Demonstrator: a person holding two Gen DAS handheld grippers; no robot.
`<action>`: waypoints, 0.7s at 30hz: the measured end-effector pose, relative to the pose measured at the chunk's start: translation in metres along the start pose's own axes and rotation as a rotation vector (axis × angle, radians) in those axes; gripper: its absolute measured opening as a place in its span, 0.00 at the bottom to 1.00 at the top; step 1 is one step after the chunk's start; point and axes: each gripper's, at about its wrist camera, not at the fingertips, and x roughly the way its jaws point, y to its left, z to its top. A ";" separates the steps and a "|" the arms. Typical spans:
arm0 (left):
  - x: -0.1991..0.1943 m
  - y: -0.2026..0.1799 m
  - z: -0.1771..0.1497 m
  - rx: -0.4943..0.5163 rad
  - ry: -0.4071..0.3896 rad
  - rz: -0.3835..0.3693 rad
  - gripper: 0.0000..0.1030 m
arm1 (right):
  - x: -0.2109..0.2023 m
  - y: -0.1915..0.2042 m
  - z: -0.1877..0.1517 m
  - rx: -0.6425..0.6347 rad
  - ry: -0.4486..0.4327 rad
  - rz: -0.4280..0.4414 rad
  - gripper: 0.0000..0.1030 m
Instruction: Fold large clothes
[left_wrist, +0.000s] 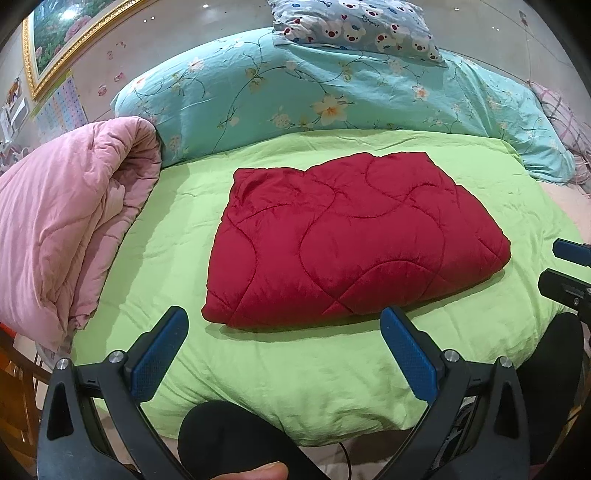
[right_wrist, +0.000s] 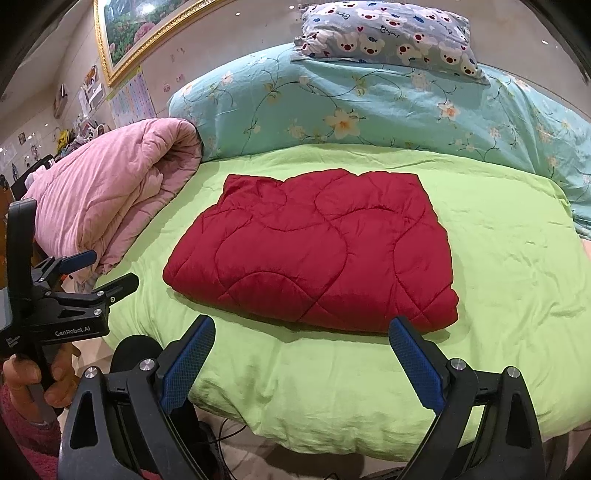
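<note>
Jaws on both grippers (left_wrist: 282, 325) (right_wrist: 301, 334) are gaping, hovering short of the quilt (left_wrist: 351, 240); I'd be pinching its near corners evenly

Pink quilt (left_wrist: 62, 229) left; floral duvet (left_wrist: 332, 88), bear pillow (left_wrist: 362, 26) behind.

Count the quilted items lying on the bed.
2: the red quilted piece, folded, in the middle of the green sheet; the pink quilt, bundled at the left edge. Others may be hidden.

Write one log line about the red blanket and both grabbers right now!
red quilt: folded, on green sheet | left gripper: open, empty | right gripper: open, empty | contact: none
</note>
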 end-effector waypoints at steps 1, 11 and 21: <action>0.000 0.000 0.001 0.001 -0.001 0.001 1.00 | 0.000 0.000 0.000 0.000 -0.001 0.002 0.94; 0.003 -0.001 0.004 -0.004 -0.002 0.003 1.00 | 0.003 -0.002 0.004 -0.004 0.005 0.013 0.94; 0.010 -0.001 0.010 -0.037 -0.010 0.000 1.00 | 0.011 -0.001 0.004 -0.012 0.013 0.033 0.94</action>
